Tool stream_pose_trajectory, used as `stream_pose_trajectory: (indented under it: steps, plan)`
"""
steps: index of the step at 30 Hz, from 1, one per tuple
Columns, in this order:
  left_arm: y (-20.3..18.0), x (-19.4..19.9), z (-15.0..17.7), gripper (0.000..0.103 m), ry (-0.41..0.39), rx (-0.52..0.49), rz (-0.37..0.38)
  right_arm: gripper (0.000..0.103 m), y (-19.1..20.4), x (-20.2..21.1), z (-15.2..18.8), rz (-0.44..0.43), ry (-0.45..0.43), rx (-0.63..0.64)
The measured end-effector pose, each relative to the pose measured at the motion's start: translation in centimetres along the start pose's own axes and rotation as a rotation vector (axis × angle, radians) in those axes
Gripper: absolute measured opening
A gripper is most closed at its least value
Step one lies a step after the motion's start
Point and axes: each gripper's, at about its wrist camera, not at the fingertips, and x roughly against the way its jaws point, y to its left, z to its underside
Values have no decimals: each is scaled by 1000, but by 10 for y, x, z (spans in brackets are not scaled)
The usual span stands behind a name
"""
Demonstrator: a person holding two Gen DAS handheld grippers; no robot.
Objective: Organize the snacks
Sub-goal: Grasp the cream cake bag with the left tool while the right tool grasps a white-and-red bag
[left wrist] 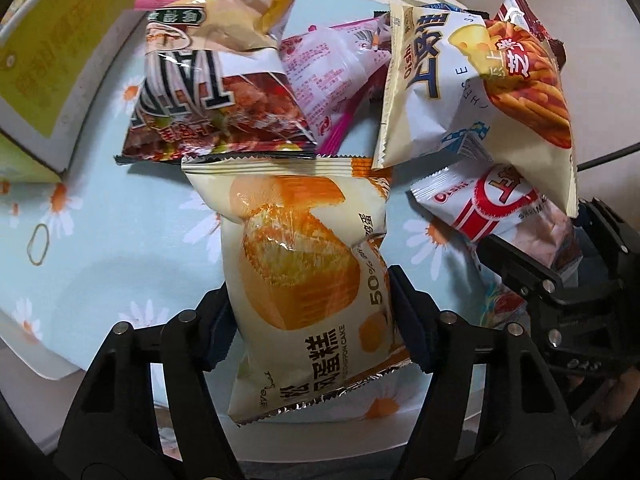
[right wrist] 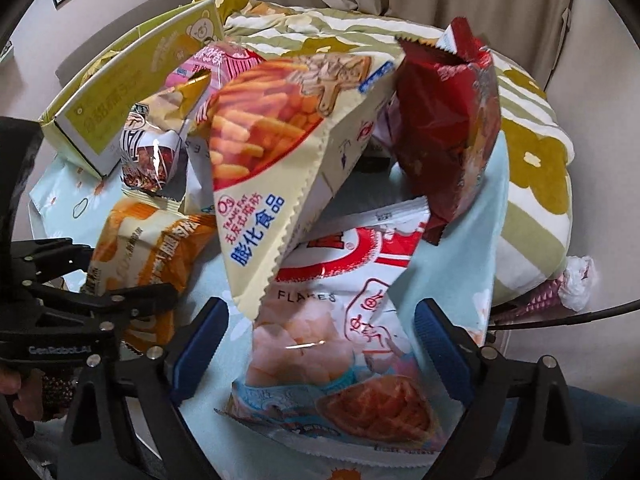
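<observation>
Left wrist view: left claw (left wrist: 310, 320) pinches the chiffon cake packet (left wrist: 304, 280); right claw (right wrist: 320, 350) spread around shrimp flakes bag (right wrist: 344, 340).

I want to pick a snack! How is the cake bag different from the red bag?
The cake bag is cream and orange with a picture of a golden cake; the red bag is dark red. The cake bag lies flat, pinched between the left gripper fingers; the red bag stands up in the pile with no gripper on it. Both are sealed, puffy packets with zigzag edges.
</observation>
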Motion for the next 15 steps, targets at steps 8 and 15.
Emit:
stream_pose_trajectory:
  steps: [8, 15]
  plan:
    - [15, 9, 10, 67, 1, -17, -3, 73, 10, -11, 7, 16, 13, 6]
    - [27, 32, 25, 67, -17, -34, 12, 62, 12, 5, 13, 23, 6, -40]
